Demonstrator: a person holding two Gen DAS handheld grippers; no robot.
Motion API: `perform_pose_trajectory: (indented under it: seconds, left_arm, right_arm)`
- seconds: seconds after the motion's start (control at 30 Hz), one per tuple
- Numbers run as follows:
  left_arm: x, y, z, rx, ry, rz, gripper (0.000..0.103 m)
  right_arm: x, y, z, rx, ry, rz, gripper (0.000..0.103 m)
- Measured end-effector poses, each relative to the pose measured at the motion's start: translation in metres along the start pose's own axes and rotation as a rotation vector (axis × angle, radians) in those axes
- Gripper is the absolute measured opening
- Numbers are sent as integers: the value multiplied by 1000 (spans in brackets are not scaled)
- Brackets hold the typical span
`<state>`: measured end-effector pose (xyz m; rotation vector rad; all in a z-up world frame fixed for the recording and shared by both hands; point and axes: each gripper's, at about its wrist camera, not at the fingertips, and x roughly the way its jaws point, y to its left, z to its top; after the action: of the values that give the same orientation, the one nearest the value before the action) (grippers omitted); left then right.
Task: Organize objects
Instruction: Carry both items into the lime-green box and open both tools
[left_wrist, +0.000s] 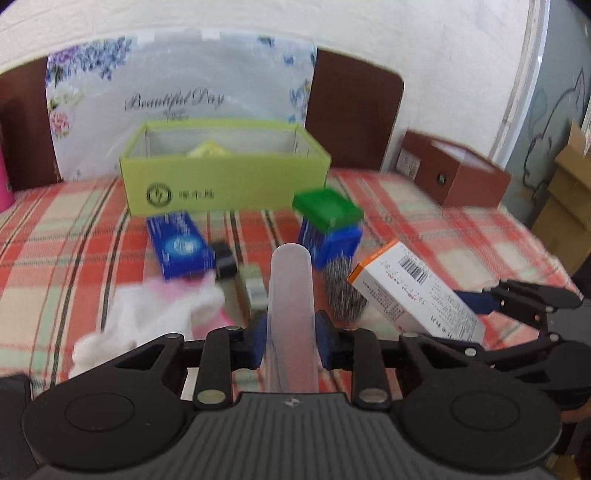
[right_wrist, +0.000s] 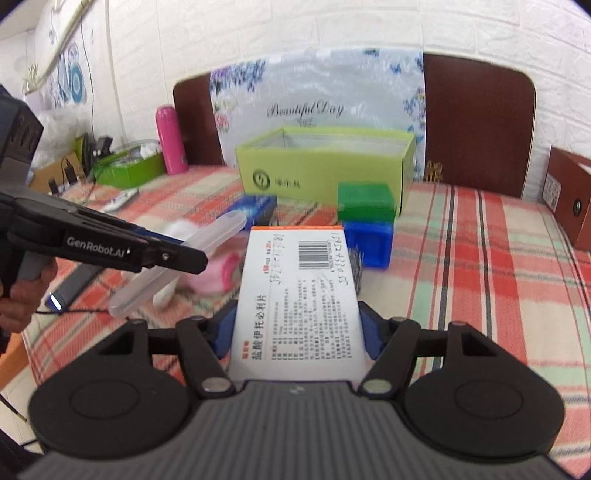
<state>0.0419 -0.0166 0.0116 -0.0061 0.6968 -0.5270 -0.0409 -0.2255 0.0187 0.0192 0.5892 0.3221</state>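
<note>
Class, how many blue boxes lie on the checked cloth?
2: a flat blue box before the green carton's left end, and a blue box with a green lid before its right. Others may be hidden.

The open carton (left_wrist: 225, 181) is sitting on the checked cloth (left_wrist: 55, 236) before the headboard (left_wrist: 351, 110). Just before the carton, a flat packet (left_wrist: 179, 243) is lying to the left and a lidded cube box (left_wrist: 328, 229) to the right. A flask (right_wrist: 170, 139) is standing well left of the carton.
</note>
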Motion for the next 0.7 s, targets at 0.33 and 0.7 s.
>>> perform_pose_trajectory:
  seconds: [0.33,0.7]
  left_arm:
    - [11,18,78,-71,-160,21,29]
    - [86,77,159,-181,-214,160,29]
  right_arm:
    - [34,-23,81,-41,-153,-33,65]
    - [145,-71,146,-26,-148,-132,65]
